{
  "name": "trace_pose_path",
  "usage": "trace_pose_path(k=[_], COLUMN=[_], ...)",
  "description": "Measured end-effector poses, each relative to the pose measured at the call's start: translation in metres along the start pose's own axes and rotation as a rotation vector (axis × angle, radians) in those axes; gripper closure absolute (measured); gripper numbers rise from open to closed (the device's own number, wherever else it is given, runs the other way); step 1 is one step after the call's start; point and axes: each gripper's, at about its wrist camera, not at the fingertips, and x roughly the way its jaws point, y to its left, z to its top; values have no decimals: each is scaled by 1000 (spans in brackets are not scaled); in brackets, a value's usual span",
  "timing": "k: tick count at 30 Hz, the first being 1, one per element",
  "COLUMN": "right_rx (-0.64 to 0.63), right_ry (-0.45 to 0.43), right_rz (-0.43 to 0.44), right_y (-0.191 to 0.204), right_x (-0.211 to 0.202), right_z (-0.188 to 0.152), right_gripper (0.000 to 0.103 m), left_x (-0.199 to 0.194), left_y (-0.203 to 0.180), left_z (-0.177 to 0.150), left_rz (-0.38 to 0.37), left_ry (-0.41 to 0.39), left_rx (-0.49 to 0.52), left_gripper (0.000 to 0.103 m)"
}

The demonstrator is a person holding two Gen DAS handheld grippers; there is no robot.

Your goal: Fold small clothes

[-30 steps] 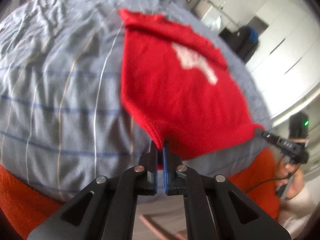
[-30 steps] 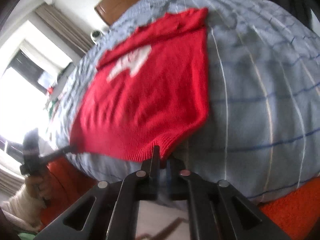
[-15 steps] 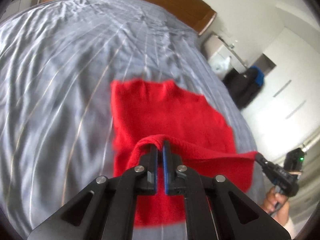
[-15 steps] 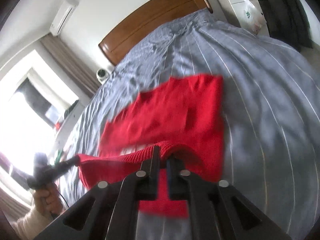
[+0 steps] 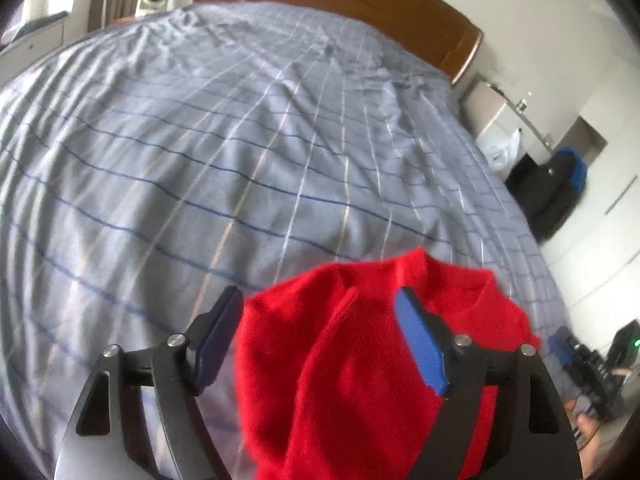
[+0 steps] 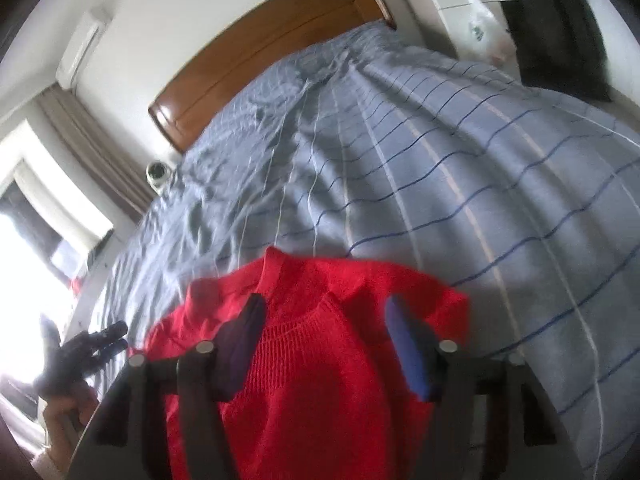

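Red knit sweater (image 5: 340, 368) lies on the bed (image 5: 240, 160), on the grey checked cover near its foot, folded over itself so that two layers are stacked. The left claw (image 5: 320, 336) is opening, its pads wide apart on each side of the cloth and not pressing it. The right claw (image 6: 324, 344) is opening too, with the sweater (image 6: 304, 380) under it and nothing pinched. I judge that one fold is just laid down and is being let go. The next move probably calls for lifting both claws clear without dragging the top layer, then taking a side edge for the next fold. No container shows near the sweater; only a white plastic bag (image 6: 480, 24) hangs by the far cabinet, its content not visible.
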Motion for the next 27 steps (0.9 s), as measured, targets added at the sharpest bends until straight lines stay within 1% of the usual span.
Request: trace_pose_path(k=[2,3,4,5,6,7,9,11,13,16,19,21,23,25,27], right_rx=[-53,-89,-122,-147,-174,-189,-229,-248,-227,-188,-187,-196,-186,-177,-151], right_ry=[4,21,45,68,94,108,133,138,139,115,73,51,24,-3,-5], right_rz=[12,44,85,112,123,121,88,55,33,-1,-59,-103,-129,-153,-155], right_y=[8,14,20,24,27,27,26,21,12,1,-1,-1,-3,-7,-14], right_x=[-17,-25,-31,-39,-48,-55,-69,-86,-103,-126,-146,-152,-156,-158,-156], right_z=[-7,-14,-23,-34,-51,-61,-88,-114,-137,-163,-189,-204,-215,-223,-227], right_gripper=[40,40,40,40,40,40,40,40,40,40,40,38,38,33,32], left_x=[-15,-20,-30,-35,-43,-52,-75,-99,-120,-134,-132,-126,-124,-126,-125], left_y=[-3,-6,-7,-7,-8,-7,-5,-4,-4,-3,1,5,11,17,23], left_z=[-19,-30,-50,-63,-78,-95,-129,-159,-184,-207,-226,-231,-236,-239,-238], left_rz=[-7,-11,-6,1,8,15,27,35,52,61,96,130,158,159,160], left_ry=[13,26,47,61,78,91,97,86,58,25,4,-11,-42,-75,-90], left_rx=[58,89,125,143,161,177,206,225,232,229,248,266,279,280,273], left_gripper=[20,17,17,17,17,17,17,15,10,7,7,7,7,7,6])
